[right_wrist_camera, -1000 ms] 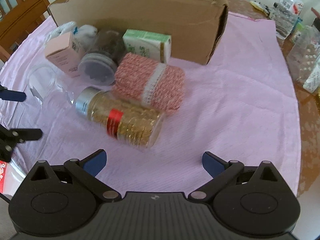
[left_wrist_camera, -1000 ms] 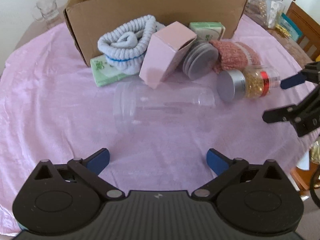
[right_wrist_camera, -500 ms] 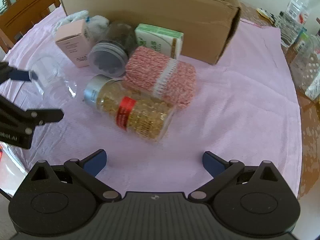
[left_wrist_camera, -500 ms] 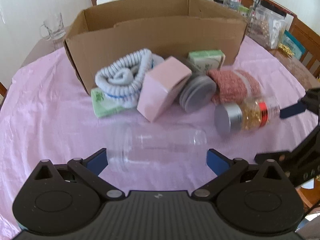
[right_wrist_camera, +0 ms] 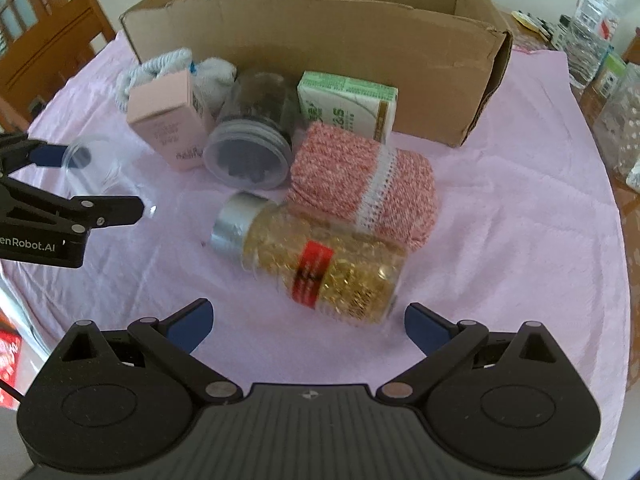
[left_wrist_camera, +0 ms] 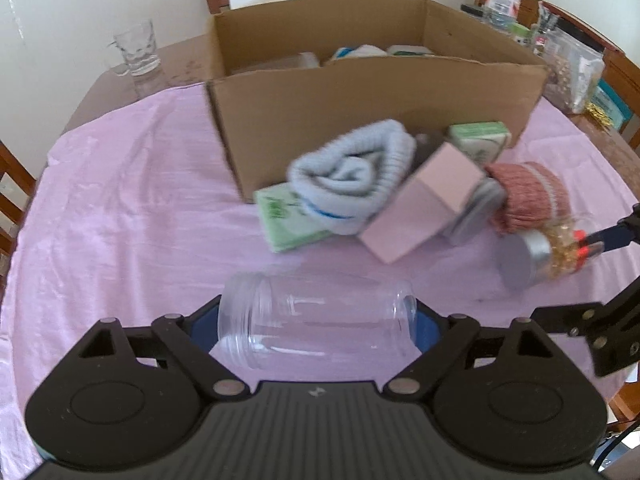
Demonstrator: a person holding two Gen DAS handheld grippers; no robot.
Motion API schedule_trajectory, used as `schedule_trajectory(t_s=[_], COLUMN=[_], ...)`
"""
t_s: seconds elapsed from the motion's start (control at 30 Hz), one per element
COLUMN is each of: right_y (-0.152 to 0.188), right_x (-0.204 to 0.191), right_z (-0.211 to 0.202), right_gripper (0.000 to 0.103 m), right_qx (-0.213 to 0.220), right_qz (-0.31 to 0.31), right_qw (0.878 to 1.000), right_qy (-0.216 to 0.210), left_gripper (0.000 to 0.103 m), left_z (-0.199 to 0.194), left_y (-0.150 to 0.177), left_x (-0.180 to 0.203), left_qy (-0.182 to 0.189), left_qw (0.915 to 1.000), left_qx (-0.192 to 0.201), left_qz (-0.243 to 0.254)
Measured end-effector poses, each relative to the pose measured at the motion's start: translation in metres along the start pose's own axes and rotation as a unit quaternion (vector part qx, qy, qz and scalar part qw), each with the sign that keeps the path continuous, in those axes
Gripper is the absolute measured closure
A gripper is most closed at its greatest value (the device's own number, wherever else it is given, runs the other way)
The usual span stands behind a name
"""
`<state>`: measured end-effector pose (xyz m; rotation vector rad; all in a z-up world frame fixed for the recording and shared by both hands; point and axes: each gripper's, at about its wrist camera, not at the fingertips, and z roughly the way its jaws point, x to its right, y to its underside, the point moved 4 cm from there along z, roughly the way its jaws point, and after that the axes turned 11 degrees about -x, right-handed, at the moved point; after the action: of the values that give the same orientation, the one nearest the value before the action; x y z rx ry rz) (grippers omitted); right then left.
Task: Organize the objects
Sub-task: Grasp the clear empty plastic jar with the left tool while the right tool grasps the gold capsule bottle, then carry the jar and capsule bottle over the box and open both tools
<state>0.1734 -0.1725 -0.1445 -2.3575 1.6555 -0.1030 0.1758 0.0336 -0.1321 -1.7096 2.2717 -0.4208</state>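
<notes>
clear jar [left_wrist_camera: 316,316] lies crosswise between the left jaws, just closed onto its ends.

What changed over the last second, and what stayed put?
The left gripper advanced onto the lying clear jar; its jaws have just been closing and now stand at the jar's two ends. The right gripper, open, edged closer to the gold-filled jar. The pile by the cardboard box stayed put.
</notes>
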Motion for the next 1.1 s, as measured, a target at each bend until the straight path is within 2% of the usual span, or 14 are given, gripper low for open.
schedule_trajectory(t_s=[0.17,0.4,0.73,0.93,1.1], right_y=[-0.012,-0.027,-0.031,-0.031,-0.035], right_x=[-0.006,-0.008,-0.012,-0.016,-0.011], right_z=[-0.001,0.009,0.005,-0.010,-0.042], right_gripper=[0.000,0.000,0.006,0.006,0.006], right_qx=[0.005,-0.009,-0.014,-0.018,-0.007], right_qz=[0.026,0.078,0.091,0.058,0.015], right_qw=[1.000,0.996,0.994,0.996,0.998], right_qy=[0.002,0.041,0.060,0.061,0.056], left_gripper=[0.013,0.013,0.013,0.013,0.013], left_z=[0.003,0.003,-0.004,-0.030,-0.062], left_y=[-0.003,-0.008,-0.014,-0.024,-0.040], left_x=[-0.013,-0.016,-0.015,-0.014,-0.010], left_qy=[0.006,0.020,0.044,0.056,0.056], left_qw=[1.0000,0.9995,0.9980,0.9960,0.9939], left_qx=[-0.003,-0.005,-0.014,-0.017,-0.017], left_qz=[0.004,0.025,0.044,0.068,0.093])
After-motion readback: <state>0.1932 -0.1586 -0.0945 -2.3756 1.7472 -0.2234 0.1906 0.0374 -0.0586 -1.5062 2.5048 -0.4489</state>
